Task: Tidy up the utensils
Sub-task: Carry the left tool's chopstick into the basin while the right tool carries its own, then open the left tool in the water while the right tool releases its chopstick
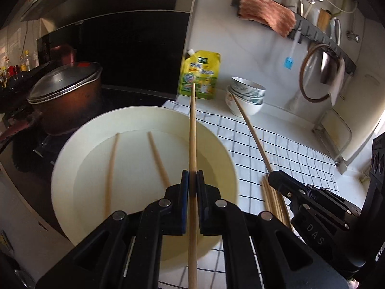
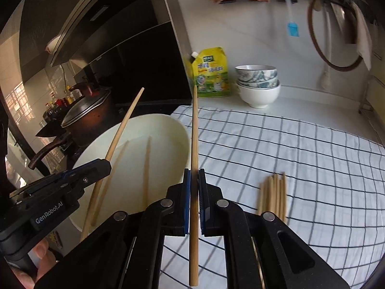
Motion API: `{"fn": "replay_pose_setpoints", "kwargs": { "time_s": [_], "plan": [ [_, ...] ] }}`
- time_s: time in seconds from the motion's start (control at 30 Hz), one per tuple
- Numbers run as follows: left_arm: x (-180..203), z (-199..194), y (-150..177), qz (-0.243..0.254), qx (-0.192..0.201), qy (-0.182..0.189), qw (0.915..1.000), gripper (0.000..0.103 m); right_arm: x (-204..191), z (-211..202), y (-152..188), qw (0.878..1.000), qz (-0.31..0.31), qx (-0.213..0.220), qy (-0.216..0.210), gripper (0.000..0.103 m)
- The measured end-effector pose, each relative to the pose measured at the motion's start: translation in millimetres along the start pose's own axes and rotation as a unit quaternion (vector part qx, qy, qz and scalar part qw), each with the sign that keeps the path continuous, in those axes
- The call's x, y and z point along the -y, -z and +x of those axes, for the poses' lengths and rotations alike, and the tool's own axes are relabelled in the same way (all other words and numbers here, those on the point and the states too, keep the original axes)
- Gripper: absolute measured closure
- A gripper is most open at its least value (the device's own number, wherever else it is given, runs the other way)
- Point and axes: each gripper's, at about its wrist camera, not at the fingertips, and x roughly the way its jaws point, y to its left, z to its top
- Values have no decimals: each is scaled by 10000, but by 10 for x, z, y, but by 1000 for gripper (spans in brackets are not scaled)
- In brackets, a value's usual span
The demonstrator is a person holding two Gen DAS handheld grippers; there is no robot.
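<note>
My left gripper (image 1: 192,172) is shut on a wooden chopstick (image 1: 192,130) that points forward over a wide cream basin (image 1: 211,125). Two more chopsticks (image 1: 157,159) lie in the basin's water. In the same view my right gripper (image 1: 273,174) holds another chopstick (image 1: 252,132) to the right, above a bundle of chopsticks (image 1: 274,200) on the checked cloth (image 1: 300,159). The right wrist view shows my right gripper (image 2: 194,170) shut on its chopstick (image 2: 194,132), the left gripper (image 2: 105,162) with its chopstick (image 2: 125,125) over the basin (image 2: 178,125), and the bundle (image 2: 273,195) on the cloth (image 2: 312,156).
Stacked bowls (image 1: 246,96) and a yellow refill pouch (image 1: 199,74) stand at the back by the wall. A lidded pot (image 1: 65,94) sits on the stove to the left. A rail with a pink cloth (image 1: 267,14) and a blue brush (image 1: 288,62) hangs above.
</note>
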Motion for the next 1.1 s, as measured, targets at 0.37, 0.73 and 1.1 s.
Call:
{"fn": "replay_pose_setpoints", "kwargs": {
  "time_s": [0.37, 0.73, 1.1],
  "plan": [
    [-857, 332, -61, -532, -274, -352, 9976, 96, -759, 842, -146, 9951, -509, -797, -284, 97],
    [-1045, 623, 61, -677, -714, -330, 9946, 95, -784, 1116, -1, 9908, -497, -1249, -144, 97],
    [-1033, 427, 112, -715, -460, -512, 9951, 52, -680, 890, 24, 9942, -357, -1008, -112, 96]
  ]
}}
